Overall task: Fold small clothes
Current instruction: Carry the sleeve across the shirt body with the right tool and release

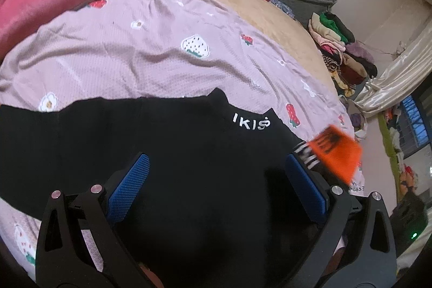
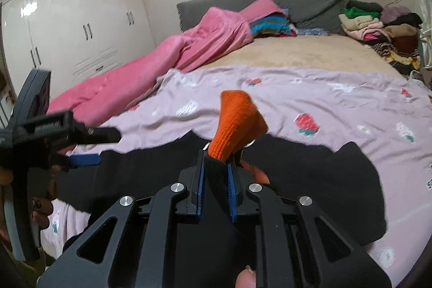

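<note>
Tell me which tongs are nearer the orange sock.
Right. The right tongs are shut on the orange sock, gripping its dark cuff. The left tongs are open over the black garment, with the sock just beyond one finger.

Orange sock (image 2: 237, 123), seemingly claw-pinched (image 2: 216, 174)

Ahead of me a lilac sheet (image 2: 310, 99) with strawberry prints covers the near part of the bed, and a tan blanket (image 2: 305, 51) lies bare beyond it. A pink quilt (image 2: 151, 77) is bunched along the left side, running up to a grey headboard (image 2: 305, 2). A striped pile (image 2: 270, 27) sits against that headboard; a heap of clothes (image 2: 378, 29) fills the far right corner. I see a white wardrobe (image 2: 70, 20) on the left wall and a pale curtain (image 1: 397, 77).
</note>
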Available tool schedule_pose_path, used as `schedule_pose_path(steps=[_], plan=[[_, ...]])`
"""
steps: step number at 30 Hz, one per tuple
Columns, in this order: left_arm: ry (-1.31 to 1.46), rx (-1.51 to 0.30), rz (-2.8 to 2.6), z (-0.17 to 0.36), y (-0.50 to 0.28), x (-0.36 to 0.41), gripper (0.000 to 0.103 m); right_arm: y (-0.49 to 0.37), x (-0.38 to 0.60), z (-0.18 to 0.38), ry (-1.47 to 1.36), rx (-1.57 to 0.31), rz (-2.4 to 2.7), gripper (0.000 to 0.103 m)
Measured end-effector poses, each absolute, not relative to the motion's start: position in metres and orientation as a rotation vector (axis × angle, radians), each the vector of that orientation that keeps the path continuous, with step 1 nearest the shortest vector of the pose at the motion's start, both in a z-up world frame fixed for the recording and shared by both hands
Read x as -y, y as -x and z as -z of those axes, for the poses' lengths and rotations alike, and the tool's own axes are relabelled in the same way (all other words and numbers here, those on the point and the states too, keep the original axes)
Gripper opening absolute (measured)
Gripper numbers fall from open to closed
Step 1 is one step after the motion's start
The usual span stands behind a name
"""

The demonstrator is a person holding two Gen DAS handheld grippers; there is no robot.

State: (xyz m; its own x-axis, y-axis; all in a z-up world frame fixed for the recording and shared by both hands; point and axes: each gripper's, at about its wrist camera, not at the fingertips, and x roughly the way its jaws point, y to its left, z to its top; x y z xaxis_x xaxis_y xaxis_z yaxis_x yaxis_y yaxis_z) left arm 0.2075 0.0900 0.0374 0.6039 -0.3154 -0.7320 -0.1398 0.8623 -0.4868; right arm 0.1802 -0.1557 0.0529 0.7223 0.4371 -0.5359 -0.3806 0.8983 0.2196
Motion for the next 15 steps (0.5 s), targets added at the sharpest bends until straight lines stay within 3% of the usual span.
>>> schedule_pose_path(steps=[11, 12, 15], plan=[[0.573, -1.022, 0.209, 0.000, -0.208, -0.075, 0.092, -0.147, 0.142, -0.045, -0.074, -0.688, -0.575, 0.041], [0.566, -1.036, 0.216, 0.005, -0.208, -0.071, 0.088, -0.145, 0.149, -0.045, -0.071, -0.692, -0.558, 0.043], [0.580, -1.090, 0.253, 0.021, -0.208, -0.059, 0.064, -0.145, 0.174, -0.044, -0.086, -0.704, -0.491, 0.044]])
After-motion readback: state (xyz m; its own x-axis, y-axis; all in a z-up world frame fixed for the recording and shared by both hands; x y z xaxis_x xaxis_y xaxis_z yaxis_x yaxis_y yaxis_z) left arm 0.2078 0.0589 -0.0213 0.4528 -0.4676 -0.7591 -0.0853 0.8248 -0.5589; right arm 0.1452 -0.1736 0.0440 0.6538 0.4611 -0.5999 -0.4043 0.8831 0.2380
